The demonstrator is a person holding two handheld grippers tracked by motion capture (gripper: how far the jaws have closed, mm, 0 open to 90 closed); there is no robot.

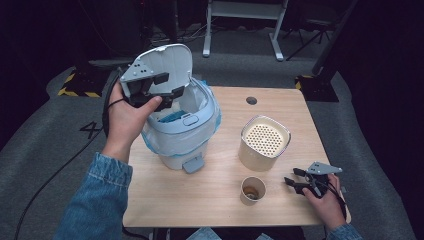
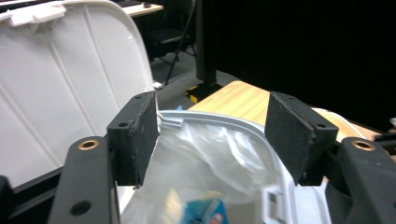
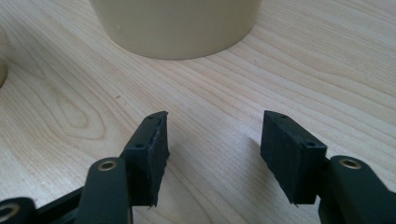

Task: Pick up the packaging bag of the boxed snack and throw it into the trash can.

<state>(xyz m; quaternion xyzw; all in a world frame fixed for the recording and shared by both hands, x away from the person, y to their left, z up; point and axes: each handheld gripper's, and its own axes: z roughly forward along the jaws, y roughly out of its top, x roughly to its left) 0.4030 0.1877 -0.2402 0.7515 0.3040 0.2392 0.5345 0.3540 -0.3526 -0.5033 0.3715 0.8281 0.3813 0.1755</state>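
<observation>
1. Pale wood worktop stands on grey carpet in a dark room.
2. White bin sits at its left, lid raised, liner showing.
3. I see my left hand-held gripper wide apart over the bin's rim, gripping nothing.
4. My right hand-held gripper, spread and empty, rests near the beige canister.

A cream container with a lid full of small holes stands on the right part of the wooden table. Just in front of it there is a small paper cup with a little brown liquid inside. A dark round hole is near the far edge of the table. Behind the table stands a white metal frame on the grey floor.
</observation>
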